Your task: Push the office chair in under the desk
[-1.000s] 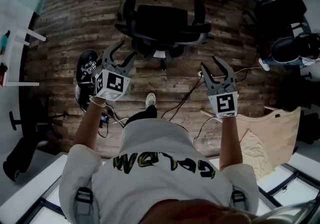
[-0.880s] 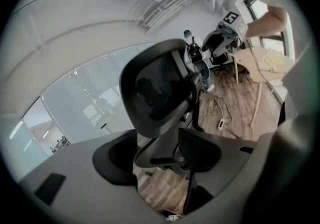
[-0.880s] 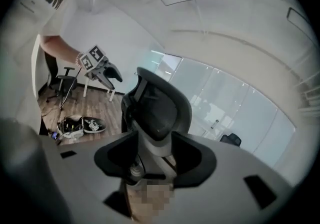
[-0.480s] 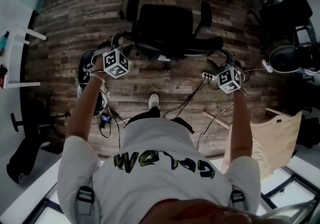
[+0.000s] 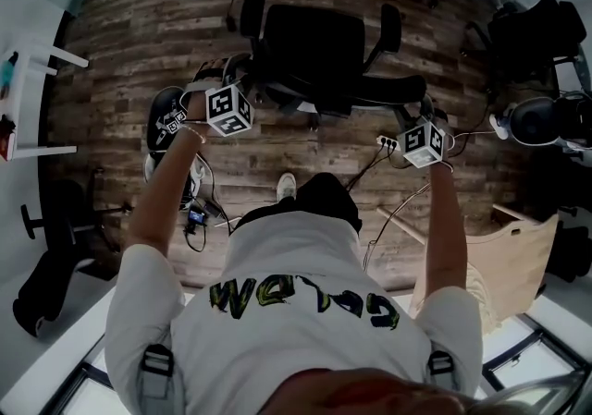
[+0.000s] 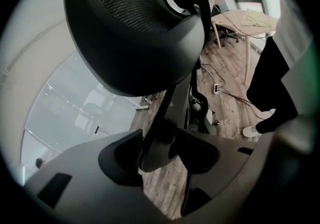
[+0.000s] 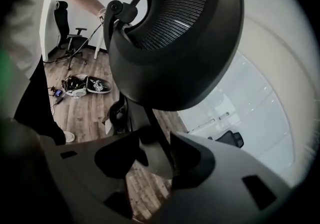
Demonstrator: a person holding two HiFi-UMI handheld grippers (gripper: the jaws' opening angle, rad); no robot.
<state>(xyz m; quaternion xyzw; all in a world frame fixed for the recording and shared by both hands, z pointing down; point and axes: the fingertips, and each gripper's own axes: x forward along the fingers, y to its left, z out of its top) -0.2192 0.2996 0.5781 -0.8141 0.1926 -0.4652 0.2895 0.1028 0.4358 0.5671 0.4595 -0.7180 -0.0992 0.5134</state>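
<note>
The office chair (image 5: 314,39) stands on the wood plank floor (image 5: 139,25) straight ahead of the person, seat and armrests pointing away and the curved top of its backrest nearest to them. No part of it can be seen under a desk. The left gripper (image 5: 246,80) is at the left end of the backrest and the right gripper (image 5: 419,115) at the right end, both arms reaching forward. In the left gripper view the jaws are closing, and a dark bar of the chair's frame below the mesh backrest (image 6: 135,3) fills the gap between the two pads. The right gripper view shows the same: its jaws are closing on a dark frame bar that sits tight between the pads. The person's white shoe (image 5: 285,187) is on the floor behind the chair, a white power strip (image 5: 387,140) lies just beside the right gripper, and a black bag with white print (image 5: 165,122) lies near the left one.
</note>
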